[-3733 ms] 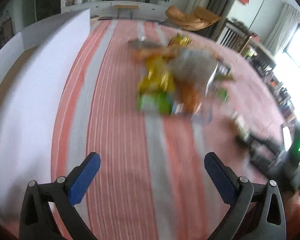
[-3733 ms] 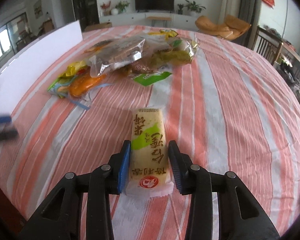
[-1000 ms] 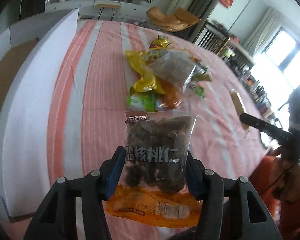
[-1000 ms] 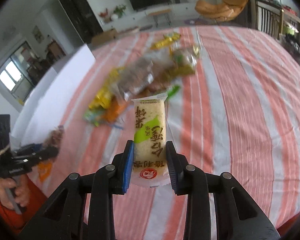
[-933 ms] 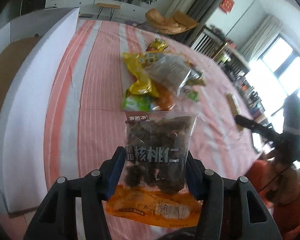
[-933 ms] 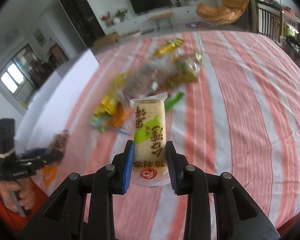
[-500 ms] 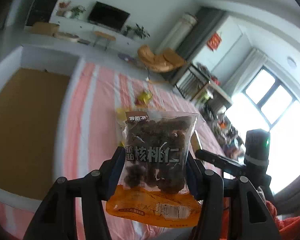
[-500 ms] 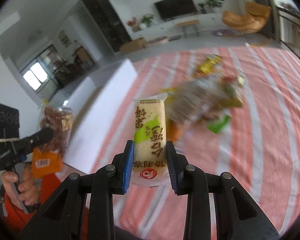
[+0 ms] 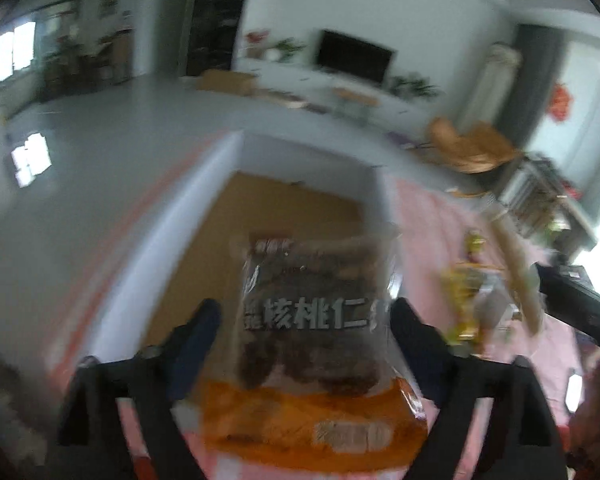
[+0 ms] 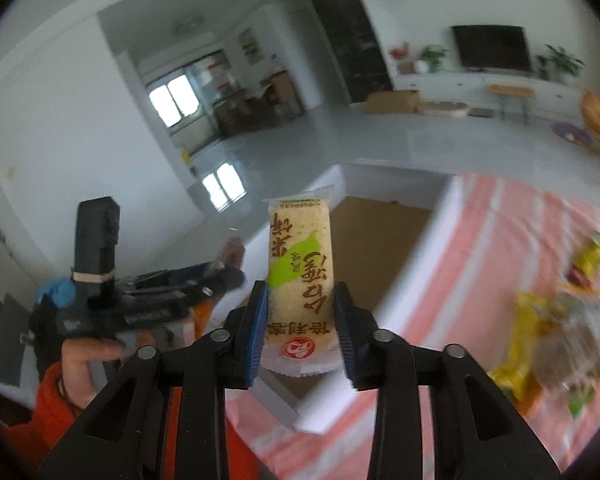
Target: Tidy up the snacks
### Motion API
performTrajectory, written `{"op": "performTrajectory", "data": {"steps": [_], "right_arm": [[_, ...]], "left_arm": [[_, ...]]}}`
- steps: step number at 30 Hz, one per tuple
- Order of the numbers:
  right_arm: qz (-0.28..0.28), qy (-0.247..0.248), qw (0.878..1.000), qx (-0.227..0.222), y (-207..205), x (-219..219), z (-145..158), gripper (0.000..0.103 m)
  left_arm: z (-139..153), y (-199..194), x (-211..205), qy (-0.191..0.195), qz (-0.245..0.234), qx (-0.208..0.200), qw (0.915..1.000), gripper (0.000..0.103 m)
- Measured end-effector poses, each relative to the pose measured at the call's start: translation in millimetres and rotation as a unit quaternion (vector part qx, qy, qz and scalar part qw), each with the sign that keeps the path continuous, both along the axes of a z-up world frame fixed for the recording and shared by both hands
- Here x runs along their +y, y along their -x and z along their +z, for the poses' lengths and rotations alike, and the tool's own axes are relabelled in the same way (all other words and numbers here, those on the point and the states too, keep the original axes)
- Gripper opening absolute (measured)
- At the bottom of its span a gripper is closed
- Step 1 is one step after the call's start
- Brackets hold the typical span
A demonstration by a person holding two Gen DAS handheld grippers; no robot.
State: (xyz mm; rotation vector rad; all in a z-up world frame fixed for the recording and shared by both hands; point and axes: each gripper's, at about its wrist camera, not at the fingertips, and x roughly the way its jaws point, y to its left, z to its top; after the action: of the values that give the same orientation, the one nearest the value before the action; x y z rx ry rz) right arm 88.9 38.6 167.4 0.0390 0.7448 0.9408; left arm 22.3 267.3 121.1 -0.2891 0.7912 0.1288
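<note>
My left gripper (image 9: 304,320) is shut on a clear bag of walnut kernels (image 9: 316,320) with an orange bottom, held in the air over the white-walled box (image 9: 204,200) with a brown cardboard floor. My right gripper (image 10: 300,312) is shut on a cream-and-green rice cracker packet (image 10: 300,264), also above the box (image 10: 432,232). The left gripper (image 10: 220,280) shows at the left of the right wrist view. The cracker packet (image 9: 516,264) shows at the right of the left wrist view.
A pile of loose snack packets (image 10: 560,320) lies on the pink-and-white striped tablecloth (image 10: 512,232) to the right of the box. The same pile (image 9: 472,292) shows in the left wrist view. Beyond is grey floor, a TV and chairs.
Both grippers have swung left from the snack pile to above the box, each still holding its packet. The box floor now fills the middle of both views.
</note>
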Motion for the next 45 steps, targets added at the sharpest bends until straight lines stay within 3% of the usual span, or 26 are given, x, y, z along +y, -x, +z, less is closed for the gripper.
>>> {"op": "performTrajectory", "data": {"steps": [1,2,8,13,16,20,23,26,30,32,41,45], "right_arm": [[0.008,0.0,1.0,0.005,-3,13,-4,0.065],[0.015,-0.001,1.0,0.011,-7,22,-9,0.079],[-0.007,-0.018,1.0,-0.019,-7,9,-16,0.085],[-0.074,0.032,0.995,-0.062,-6,-51,-44,0.088],[-0.133,0.105,0.983,-0.074,-10,-102,-89,0.088],[-0.215,0.148,0.965,-0.029,-17,-185,-143,0.088],[-0.277,0.17,0.946,-0.008,-17,-239,-169,0.088],[-0.332,0.194,0.923,0.004,-18,-281,-183,0.088],[-0.379,0.219,0.899,0.012,-24,-313,-190,0.088],[-0.39,0.226,0.892,0.015,-26,-321,-197,0.088],[-0.404,0.217,0.888,0.048,-25,-327,-205,0.095],[-0.404,0.214,0.888,0.052,-18,-332,-211,0.097]], "left_arm": [[-5,0,3,-0.005,0.007,0.007,0.9999,0.09],[-9,1,8,-0.01,0.012,0.01,0.9998,0.09],[-14,0,7,-0.016,0.021,-0.007,0.9996,0.094],[1,6,-40,0.011,-0.04,-0.033,0.9986,0.094],[4,7,-94,0.02,-0.109,-0.04,0.9931,0.094],[3,7,-166,0.024,-0.191,-0.037,0.9806,0.095],[-14,0,-215,0.03,-0.237,-0.015,0.9708,0.096],[-49,-12,-253,0.015,-0.256,0.016,0.9663,0.096],[-111,-34,-285,-0.075,-0.247,0.046,0.9652,0.096],[-135,-38,-287,-0.093,-0.237,0.064,0.9649,0.096],[-176,-56,-272,-0.106,-0.19,0.092,0.9717,0.096],[-181,-54,-266,-0.098,-0.183,0.081,0.9749,0.1]]}}
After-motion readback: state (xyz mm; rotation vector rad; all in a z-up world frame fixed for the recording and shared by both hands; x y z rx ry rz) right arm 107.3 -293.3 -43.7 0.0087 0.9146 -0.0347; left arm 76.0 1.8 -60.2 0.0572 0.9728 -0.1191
